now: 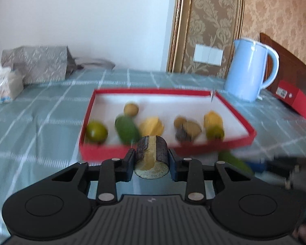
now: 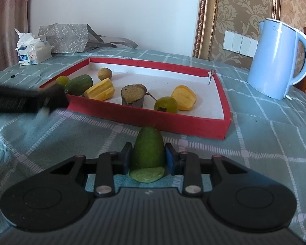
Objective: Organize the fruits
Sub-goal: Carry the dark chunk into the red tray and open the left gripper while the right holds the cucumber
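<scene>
The left gripper (image 1: 152, 164) squeezes a short brown fruit stub (image 1: 152, 155) between its two fingers, and the right gripper (image 2: 148, 160) squeezes a green fruit half (image 2: 148, 153) the same way, so both sets of jaws are closed tight on a fruit. Both fruits sit just in front of the red tray (image 2: 173, 122), near its front wall and not yet inside. To do this step well, I think each hand should lift its fruit high enough to clear the red wall, move over a bare white spot, and let go low and gently so nothing rolls. The right side of the tray looks the most bare, so that seems a good place for the green half. It may be smart to set like fruits next to each other. The brown stub looks like a little drum with dark rough skin and a pale yellow, grainy cut end. The green half is shaped like a cone, with bumpy dark green skin and a light green flat cut face. Inside the tray lie another green piece (image 2: 79, 84), two yellow ridged pieces (image 2: 101, 91), a small round tan fruit (image 2: 105, 74), another brown stub (image 2: 133, 96) and a round green fruit (image 2: 166, 104). The left view is blurry.
</scene>
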Tool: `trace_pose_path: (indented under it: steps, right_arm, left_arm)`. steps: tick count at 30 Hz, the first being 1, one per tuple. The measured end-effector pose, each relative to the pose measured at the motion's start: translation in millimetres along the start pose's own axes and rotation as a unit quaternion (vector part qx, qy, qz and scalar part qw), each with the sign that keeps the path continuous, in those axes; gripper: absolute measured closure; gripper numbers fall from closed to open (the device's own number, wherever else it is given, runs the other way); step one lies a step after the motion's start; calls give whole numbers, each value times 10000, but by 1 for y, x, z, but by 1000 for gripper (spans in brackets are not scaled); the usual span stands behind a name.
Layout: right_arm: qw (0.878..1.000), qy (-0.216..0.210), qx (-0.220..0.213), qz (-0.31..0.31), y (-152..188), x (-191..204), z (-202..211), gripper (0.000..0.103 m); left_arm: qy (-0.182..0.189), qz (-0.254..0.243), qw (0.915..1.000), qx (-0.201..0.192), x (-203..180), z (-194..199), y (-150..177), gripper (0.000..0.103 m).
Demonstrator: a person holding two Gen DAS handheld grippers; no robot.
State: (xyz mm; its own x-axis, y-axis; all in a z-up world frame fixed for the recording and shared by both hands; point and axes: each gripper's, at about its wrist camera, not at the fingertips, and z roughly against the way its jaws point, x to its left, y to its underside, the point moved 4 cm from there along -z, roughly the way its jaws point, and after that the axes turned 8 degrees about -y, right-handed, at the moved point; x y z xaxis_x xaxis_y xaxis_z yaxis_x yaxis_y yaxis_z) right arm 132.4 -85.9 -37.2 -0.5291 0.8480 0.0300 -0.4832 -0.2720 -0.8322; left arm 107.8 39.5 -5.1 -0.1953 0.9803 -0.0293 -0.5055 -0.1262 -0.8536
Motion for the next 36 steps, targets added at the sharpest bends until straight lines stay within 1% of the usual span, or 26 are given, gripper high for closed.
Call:
trace_pose_path:
  steps: [2, 5, 9, 12, 14, 16, 20, 23, 25, 27, 29, 32, 34, 36]
  right_arm:
    - [10000, -2, -4, -14, 0, 1, 0, 71]
    - [10000, 5, -2, -4, 0, 1, -1, 71]
    - [10000, 12, 2, 15, 0, 1, -1, 71]
    - [10000, 5, 9, 17, 0, 1, 0, 71]
    - [10000, 26, 16, 54, 0, 2, 0, 71]
    - [10000, 27, 19, 57, 0, 2, -1, 71]
    - [10000, 37, 40, 44, -1, 1, -2, 71]
    - [10000, 28, 45, 29, -1, 0, -2, 71]
    - [10000, 22, 44, 19, -1, 1, -2, 71]
    - [10000, 16, 45, 13, -1, 0, -2, 71]
    - [10000, 16, 44, 12, -1, 0, -2, 71]
    - [10000, 13, 39, 0, -1, -1, -2, 71]
    - [10000, 14, 40, -4, -1, -1, -2, 71]
    - [10000, 21, 40, 1, -1, -1, -3, 71]
  left_arm:
    - [-75, 42, 10000, -48, 1, -12, -15, 70]
    - [-143, 126, 9998, -5, 3, -33, -33, 70]
    - [-171, 368, 9990, 204, 11, -65, -49, 70]
    - [-340, 352, 9987, 153, 16, -77, -58, 70]
    - [-334, 375, 9986, 147, 18, -85, -65, 70]
    - [-344, 413, 9984, 148, 19, -93, -70, 70]
    - [-488, 309, 9982, 133, 18, -107, -74, 70]
    - [-666, 270, 9974, 89, 20, -113, -73, 70]
    - [-706, 396, 9967, 63, 27, -111, -72, 70]
    - [-775, 597, 9952, -49, 36, -102, -74, 70]
    - [-859, 712, 9934, -283, 43, -85, -76, 70]
    - [-928, 682, 9915, -602, 47, -56, -70, 70]
    - [-771, 601, 9930, -657, 43, -37, -57, 70]
    - [-613, 403, 9958, -546, 34, -24, -39, 70]
